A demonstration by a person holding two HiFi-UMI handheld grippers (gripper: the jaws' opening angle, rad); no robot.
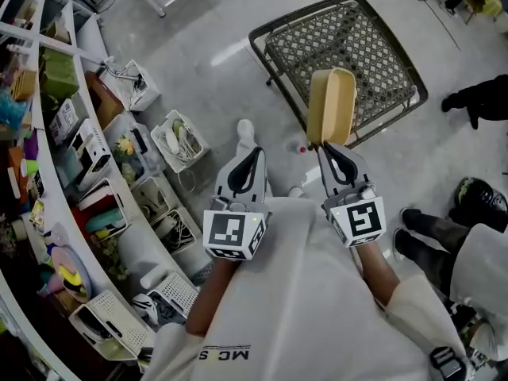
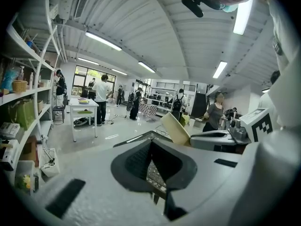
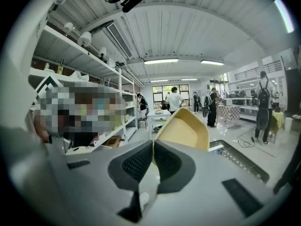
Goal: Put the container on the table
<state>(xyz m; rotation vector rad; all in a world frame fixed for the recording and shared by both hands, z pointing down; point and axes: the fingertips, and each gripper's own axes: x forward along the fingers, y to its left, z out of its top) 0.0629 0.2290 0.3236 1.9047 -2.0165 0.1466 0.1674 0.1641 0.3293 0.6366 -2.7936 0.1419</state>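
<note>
Now the yellow container point(image 1: 331, 105) stands on edge in the air, its rim clamped between the closed jaws of the right gripper point(image 1: 324, 145), over the near edge of the metal mesh table point(image 1: 365, 46). Beside it, the left gripper point(image 1: 255, 151) is empty, its jaws together.

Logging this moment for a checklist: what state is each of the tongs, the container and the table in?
table: standing on the floor.
container: held on edge in the air, not on the table.
right tongs: shut on the container.
left tongs: shut, empty.
</note>
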